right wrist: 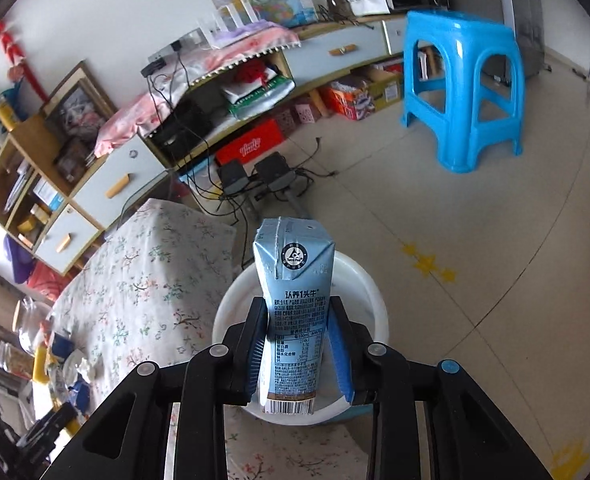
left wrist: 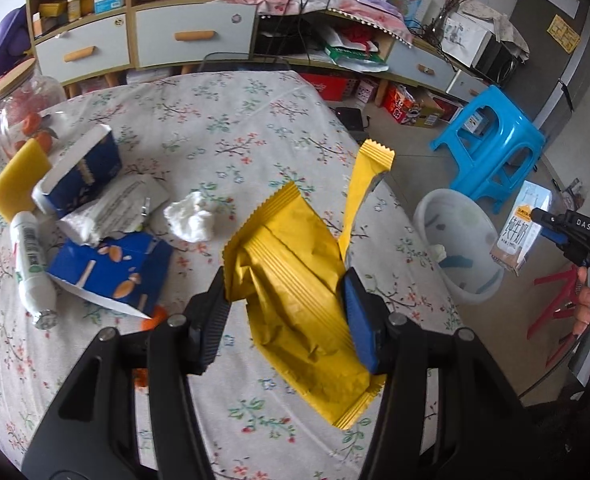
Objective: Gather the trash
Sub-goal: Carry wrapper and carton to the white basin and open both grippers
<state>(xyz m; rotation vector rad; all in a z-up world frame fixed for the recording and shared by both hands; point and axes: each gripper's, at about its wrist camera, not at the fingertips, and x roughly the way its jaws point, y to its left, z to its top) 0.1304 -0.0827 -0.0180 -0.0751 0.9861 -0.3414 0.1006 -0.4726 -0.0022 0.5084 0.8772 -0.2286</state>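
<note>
My left gripper (left wrist: 285,284) is shut on a crumpled yellow wrapper (left wrist: 295,280) and holds it above the floral table (left wrist: 235,120). My right gripper (right wrist: 297,312) is shut on a light blue milk carton (right wrist: 293,312) and holds it upright over the white bin (right wrist: 359,280) on the floor. In the left wrist view the bin (left wrist: 427,216) stands beside the table's right edge, with the carton (left wrist: 521,228) and right gripper (left wrist: 543,216) above its right side. On the table lie a white tissue wad (left wrist: 191,220), a torn blue box (left wrist: 111,268), a second blue box (left wrist: 83,168) and crumpled paper (left wrist: 115,208).
A white tube (left wrist: 31,260), a yellow sponge (left wrist: 17,180) and a glass jar (left wrist: 27,112) sit at the table's left. A blue plastic stool (left wrist: 491,140) stands on the floor behind the bin. Cabinets and cables line the far wall.
</note>
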